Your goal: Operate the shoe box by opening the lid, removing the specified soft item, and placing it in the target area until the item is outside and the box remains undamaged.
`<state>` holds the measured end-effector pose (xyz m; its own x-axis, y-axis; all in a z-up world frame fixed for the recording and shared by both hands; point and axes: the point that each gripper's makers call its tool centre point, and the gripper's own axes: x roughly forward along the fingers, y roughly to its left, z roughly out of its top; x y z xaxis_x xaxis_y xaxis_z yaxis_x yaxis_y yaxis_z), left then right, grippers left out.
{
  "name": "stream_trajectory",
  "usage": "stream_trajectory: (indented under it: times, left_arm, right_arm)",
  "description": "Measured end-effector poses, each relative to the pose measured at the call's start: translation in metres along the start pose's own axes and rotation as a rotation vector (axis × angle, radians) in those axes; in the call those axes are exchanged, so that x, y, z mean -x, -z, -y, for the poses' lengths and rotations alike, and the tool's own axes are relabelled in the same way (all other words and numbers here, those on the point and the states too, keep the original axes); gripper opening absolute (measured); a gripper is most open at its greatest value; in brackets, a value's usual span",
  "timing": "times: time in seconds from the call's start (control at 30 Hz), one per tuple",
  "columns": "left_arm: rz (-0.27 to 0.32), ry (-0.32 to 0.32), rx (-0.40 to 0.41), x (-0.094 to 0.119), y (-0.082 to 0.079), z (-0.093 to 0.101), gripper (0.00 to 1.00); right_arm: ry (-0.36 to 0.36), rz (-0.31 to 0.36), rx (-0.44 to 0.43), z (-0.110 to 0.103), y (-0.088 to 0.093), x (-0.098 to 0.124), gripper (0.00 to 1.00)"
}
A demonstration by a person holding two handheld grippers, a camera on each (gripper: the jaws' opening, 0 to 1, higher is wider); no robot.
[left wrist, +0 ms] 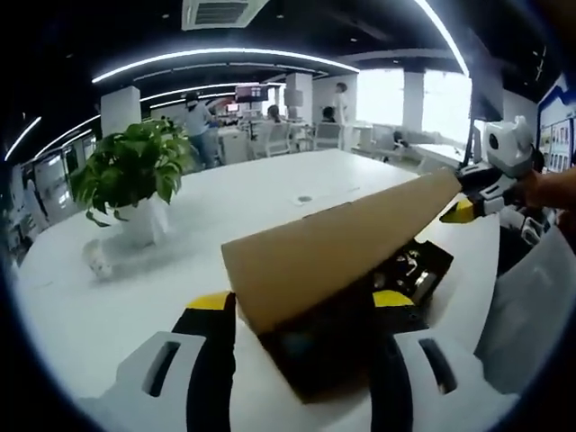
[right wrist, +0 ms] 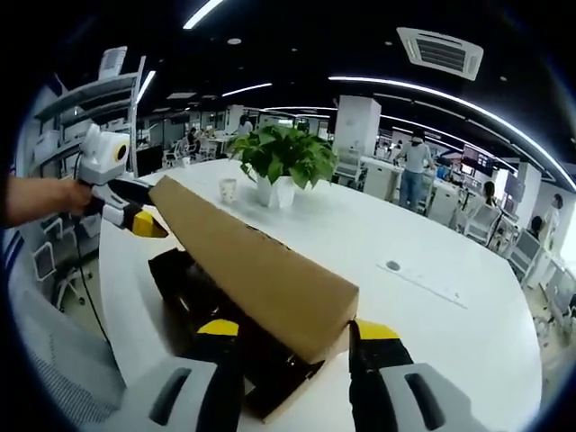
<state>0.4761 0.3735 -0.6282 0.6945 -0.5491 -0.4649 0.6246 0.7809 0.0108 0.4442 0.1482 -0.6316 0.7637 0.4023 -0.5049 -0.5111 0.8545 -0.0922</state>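
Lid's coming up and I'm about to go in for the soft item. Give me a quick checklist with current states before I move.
1. Lid raised off the shoe box: ok, tilted up with dark contents exposed below.
2. Both grippers at opposite lid ends: ok, left gripper at one end, right gripper at the other.
3. Firm grip on lid: cannot tell, the jaws straddle the ends but contact is hidden.
4. Soft item identifiable inside: cannot tell, interior dark.
5. Lid undamaged: ok, no creases or tears seen.
6. Placing space on white table: ok, open surface beyond the potted plant.
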Motion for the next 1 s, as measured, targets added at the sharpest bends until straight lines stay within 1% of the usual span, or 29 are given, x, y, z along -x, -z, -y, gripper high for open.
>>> stream_trajectory:
  times: [0.1,0.23,0.3,0.37,0.47,0.77,1.0]
  left_arm:
    - [-0.004,0.003,0.0,-0.003,-0.002,-0.005,0.54]
    - [-0.006,0.0,-0.007,-0.005,-0.003,-0.005,0.53]
    - [0.0,-0.002,-0.005,-0.004,-0.004,-0.008,0.51]
    - [0.004,-0.001,0.015,-0.004,-0.006,-0.01,0.49]
    - [0.006,-0.011,0.01,-0.004,-0.006,-0.012,0.45]
    - [0.033,-0.024,0.012,-0.01,-0.018,-0.021,0.44]
    - [0.037,-0.028,0.0,-0.013,-0.022,-0.025,0.43]
  right_arm:
    - [0.001,-0.008,-0.01,0.001,0.002,-0.002,0.4]
    - [0.012,-0.006,-0.012,0.003,0.003,-0.004,0.38]
    - [0.021,-0.001,-0.012,0.005,0.002,-0.003,0.36]
    - [0.021,-0.001,-0.016,0.007,0.001,-0.004,0.36]
    - [0.026,0.0,-0.014,0.009,-0.001,-0.004,0.34]
    - [0.046,0.026,-0.03,0.018,-0.013,-0.009,0.33]
    - [0.055,0.045,-0.026,0.023,-0.018,-0.012,0.32]
